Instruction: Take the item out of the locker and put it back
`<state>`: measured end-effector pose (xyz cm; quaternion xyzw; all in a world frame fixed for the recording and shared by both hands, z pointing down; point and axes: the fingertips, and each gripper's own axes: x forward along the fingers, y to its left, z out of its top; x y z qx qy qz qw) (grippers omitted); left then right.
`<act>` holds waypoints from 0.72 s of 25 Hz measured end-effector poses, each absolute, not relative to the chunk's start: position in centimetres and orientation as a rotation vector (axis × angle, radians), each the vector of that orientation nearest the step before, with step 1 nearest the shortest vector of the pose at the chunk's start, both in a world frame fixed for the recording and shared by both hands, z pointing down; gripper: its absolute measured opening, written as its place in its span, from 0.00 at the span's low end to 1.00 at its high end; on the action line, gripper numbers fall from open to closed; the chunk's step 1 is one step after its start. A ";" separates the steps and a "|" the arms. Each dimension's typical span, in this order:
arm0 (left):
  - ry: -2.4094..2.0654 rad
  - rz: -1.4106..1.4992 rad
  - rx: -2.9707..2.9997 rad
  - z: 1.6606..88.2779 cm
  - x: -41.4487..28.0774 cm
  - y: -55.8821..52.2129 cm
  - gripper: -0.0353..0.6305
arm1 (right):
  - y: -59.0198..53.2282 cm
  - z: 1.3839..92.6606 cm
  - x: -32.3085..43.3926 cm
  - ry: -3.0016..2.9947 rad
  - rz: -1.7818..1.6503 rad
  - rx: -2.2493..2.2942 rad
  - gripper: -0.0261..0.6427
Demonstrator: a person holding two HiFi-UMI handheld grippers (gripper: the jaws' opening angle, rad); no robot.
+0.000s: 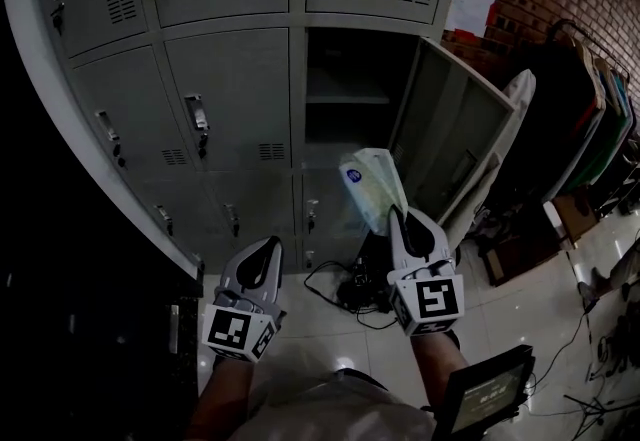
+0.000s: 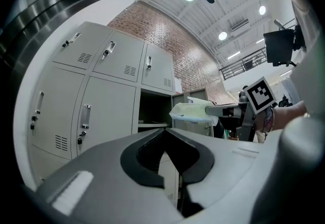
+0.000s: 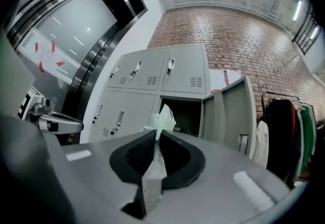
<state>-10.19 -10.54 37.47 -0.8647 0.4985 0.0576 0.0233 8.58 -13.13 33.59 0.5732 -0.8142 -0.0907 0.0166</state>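
1. Nearest the lens in the right gripper view, the right gripper (image 3: 156,134) has its jaws pressed together on the near edge of a pale, soft plastic packet (image 3: 163,119). The packet stands up out of the tips at frame centre.
2. In the head view the same packet (image 1: 370,184) juts past the right gripper (image 1: 395,214) toward the upper left and shows a round blue mark. It hangs in the air outside the grey locker (image 1: 230,79), just below the open compartment (image 1: 345,59).
3. That compartment is dark, with a shelf (image 1: 345,99) across it. Its door (image 1: 445,144) is swung out to the right of the packet.
4. The left gripper (image 1: 272,244) sits at lower left of centre, well apart from the packet. In its own view the left gripper (image 2: 165,130) has its tips closed together with nothing between them.
5. The left gripper view alone shows the packet (image 2: 195,114) side-on, lying roughly level right of centre in the right gripper (image 2: 216,110).
6. The right gripper view catches the left gripper (image 3: 66,125) at the left edge. It also shows the brick wall (image 3: 244,40) above the locker and a clothes rack (image 3: 289,121) at far right.
7. Only the head view shows the cables (image 1: 350,294) on the glossy floor (image 1: 520,309) under the locker, and a dark screen (image 1: 485,399) at lower right.
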 end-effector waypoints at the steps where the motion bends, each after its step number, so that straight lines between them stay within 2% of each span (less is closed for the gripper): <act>1: 1.547 0.179 -2.676 37.6 -10.5 -11.4 0.06 | -13.9 33.4 8.7 -2.527 -0.283 1.804 0.06; 7: 1.559 0.187 -2.675 38.1 -10.5 -17.4 0.06 | -23.0 30.3 9.8 -2.506 -0.406 1.862 0.06; 18: 1.607 0.151 -2.639 38.5 -9.9 -27.1 0.06 | -41.4 29.1 8.2 -2.520 -0.318 1.814 0.06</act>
